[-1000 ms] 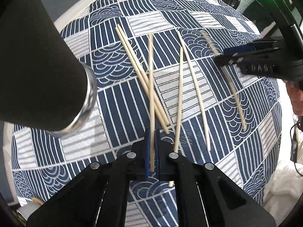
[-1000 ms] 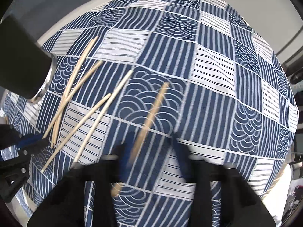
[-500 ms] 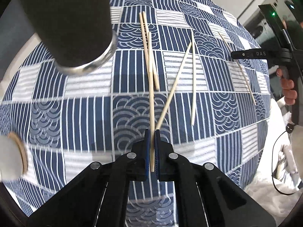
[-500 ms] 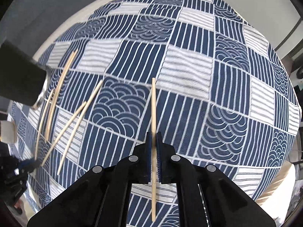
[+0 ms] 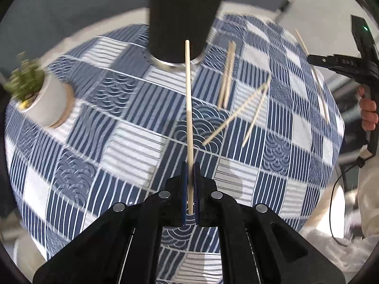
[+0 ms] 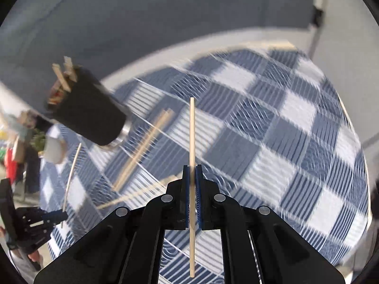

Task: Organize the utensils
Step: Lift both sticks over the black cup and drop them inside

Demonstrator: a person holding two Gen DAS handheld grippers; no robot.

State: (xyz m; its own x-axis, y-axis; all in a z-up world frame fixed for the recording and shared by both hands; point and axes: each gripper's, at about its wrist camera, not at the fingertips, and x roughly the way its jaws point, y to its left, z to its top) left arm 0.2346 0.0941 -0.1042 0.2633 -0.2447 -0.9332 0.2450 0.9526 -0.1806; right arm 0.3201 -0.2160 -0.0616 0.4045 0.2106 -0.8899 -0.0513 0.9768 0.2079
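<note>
the left gripper (image 5: pixel 189 184) is pinching one chopstick (image 5: pixel 188 108) between its blue pads, jaws drawn in tight on the stick's near end, and the stick is pointing straight ahead with its far tip showing in front of the lower wall of the black holder (image 5: pixel 182 16). the holder is standing on the blue and white patterned cloth (image 5: pixel 132 146) at the far side of the table, with a metal band at its base and several wooden utensils poking from its mouth. four more loose sticks are lying on the cloth to the right of the held one: a pair (image 5: pixel 227 73) lying side by side and touching, and two others (image 5: pixel 246 113) angled toward each other nearer the middle. a small potted plant (image 5: pixel 40 94) in a white pot is sitting on the cloth at the left. the right gripper (image 6: pixel 192 189) is clamping its own stick (image 6: pixel 192 175) partway along its length, so a long part is reaching forward and a shorter part is trailing back below the fingers, all of it off the cloth. in the right view the holder (image 6: pixel 90 116) is showing at the upper left and the left gripper (image 6: pixel 45 217) at the lower left. the right view's background is blurred.
</note>
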